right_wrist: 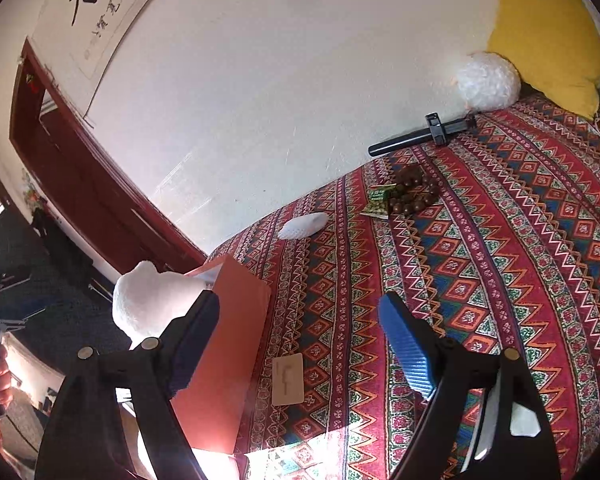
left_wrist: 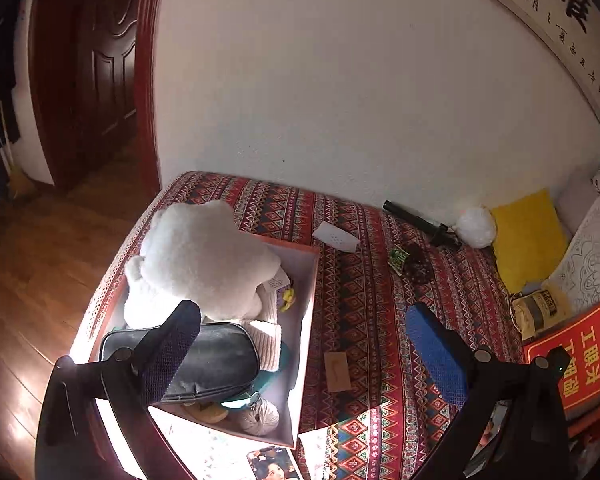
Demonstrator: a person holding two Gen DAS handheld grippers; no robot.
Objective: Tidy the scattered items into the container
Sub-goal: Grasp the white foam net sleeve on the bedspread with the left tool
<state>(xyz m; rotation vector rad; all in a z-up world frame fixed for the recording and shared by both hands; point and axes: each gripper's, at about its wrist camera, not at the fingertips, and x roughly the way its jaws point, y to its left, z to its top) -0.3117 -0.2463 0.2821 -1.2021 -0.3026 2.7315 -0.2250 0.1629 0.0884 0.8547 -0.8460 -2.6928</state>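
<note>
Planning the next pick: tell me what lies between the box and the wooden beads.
A white oval item on patterned bedspread, between box and wooden beads; right wrist view.

bed (left_wrist: 364, 300) patterned red cover; on it: box (left_wrist: 306, 312); card (left_wrist: 337, 366); beads (right_wrist: 414, 194); black handle (left_wrist: 420, 224); yellow cushion (left_wrist: 528, 236)

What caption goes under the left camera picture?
Open left gripper above the box holding a white plush toy and black pouch.

box (left_wrist: 306, 280): open, orange-sided, on the patterned bedspread
contents: white plush toy (left_wrist: 200, 260), black pouch (left_wrist: 216, 364)
loose on the bedspread: tan card (left_wrist: 337, 366), brown beads (right_wrist: 414, 196), black flashlight (right_wrist: 414, 138)
</note>
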